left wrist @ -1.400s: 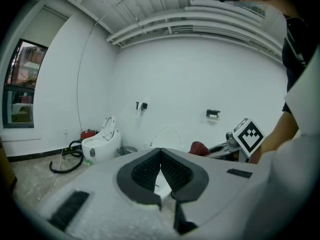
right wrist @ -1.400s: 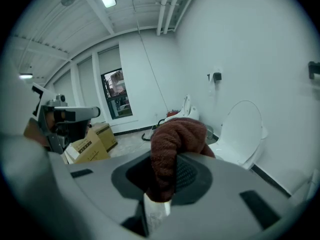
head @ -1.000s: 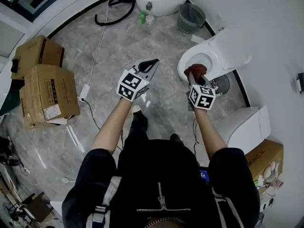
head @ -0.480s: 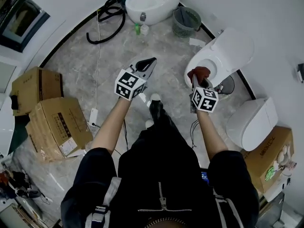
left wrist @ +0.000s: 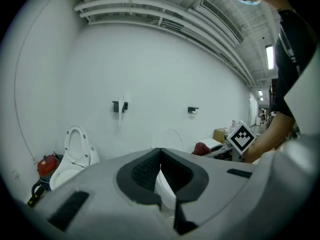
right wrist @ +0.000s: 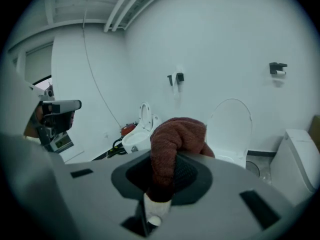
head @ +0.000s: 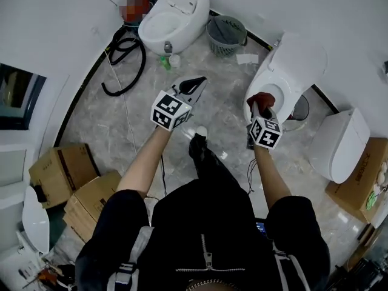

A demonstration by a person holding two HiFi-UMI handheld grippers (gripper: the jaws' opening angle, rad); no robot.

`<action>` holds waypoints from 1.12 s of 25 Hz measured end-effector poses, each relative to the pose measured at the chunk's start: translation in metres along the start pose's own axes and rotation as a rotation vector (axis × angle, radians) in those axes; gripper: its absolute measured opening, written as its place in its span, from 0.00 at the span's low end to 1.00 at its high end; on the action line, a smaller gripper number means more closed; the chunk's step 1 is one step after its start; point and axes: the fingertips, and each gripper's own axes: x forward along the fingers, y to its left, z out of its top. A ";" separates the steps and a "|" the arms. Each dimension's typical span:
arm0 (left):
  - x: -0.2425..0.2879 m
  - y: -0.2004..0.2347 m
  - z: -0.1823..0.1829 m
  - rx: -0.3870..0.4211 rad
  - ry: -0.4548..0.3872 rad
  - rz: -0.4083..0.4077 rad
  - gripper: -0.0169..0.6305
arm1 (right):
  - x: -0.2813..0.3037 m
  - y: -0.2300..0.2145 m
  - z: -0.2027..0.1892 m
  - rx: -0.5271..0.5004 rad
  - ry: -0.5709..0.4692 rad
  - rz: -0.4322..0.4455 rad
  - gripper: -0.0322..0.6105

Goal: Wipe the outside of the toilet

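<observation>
The toilet (head: 297,65) I'm working on is standing open against the curved wall, ahead and to the right, its lid tipped back. My right tongs (head: 259,109) are clamping a rust-red cloth (head: 262,100) and holding it at the near front edge of the bowl. I can't tell from the head view whether the cloth is touching the porcelain. In the right gripper view the cloth (right wrist: 175,139) is bulging up out of the tongs (right wrist: 161,179), with the lid (right wrist: 231,126) rising behind it. My left tongs (head: 197,83) are hanging over the floor, well apart from the toilet, with the tips together and nothing between them.

I'm judging the wipe as barely begun, if at all. Nothing is showing as already cleaned, and the outer shell, the lid and the base all seem left to do.

As for writing, the cardboard boxes (head: 91,202) are carrying labels and print too small for me to read. The black-and-white squares on each cube are patterns, not text.
</observation>
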 end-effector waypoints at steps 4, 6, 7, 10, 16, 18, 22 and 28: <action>0.038 0.051 0.008 0.028 0.032 -0.106 0.02 | 0.045 0.014 0.018 0.052 0.003 -0.065 0.16; 0.061 0.069 0.017 0.028 0.029 -0.140 0.03 | 0.062 0.011 0.029 0.075 0.004 -0.087 0.16; 0.074 0.075 0.021 0.027 0.029 -0.159 0.03 | 0.068 0.008 0.034 0.089 0.002 -0.098 0.16; 0.111 0.083 0.030 0.038 0.036 -0.235 0.02 | 0.080 -0.003 0.038 0.140 0.004 -0.150 0.16; 0.183 0.096 0.033 0.080 0.063 -0.438 0.03 | 0.106 -0.022 0.034 0.264 0.002 -0.308 0.16; 0.206 0.107 0.029 0.085 0.070 -0.492 0.03 | 0.122 -0.023 0.037 0.290 0.003 -0.347 0.16; 0.256 0.134 0.012 0.079 0.090 -0.595 0.03 | 0.161 -0.025 0.042 0.347 0.001 -0.435 0.16; 0.306 0.159 -0.056 0.070 0.167 -0.733 0.03 | 0.222 -0.023 0.020 0.467 -0.024 -0.536 0.16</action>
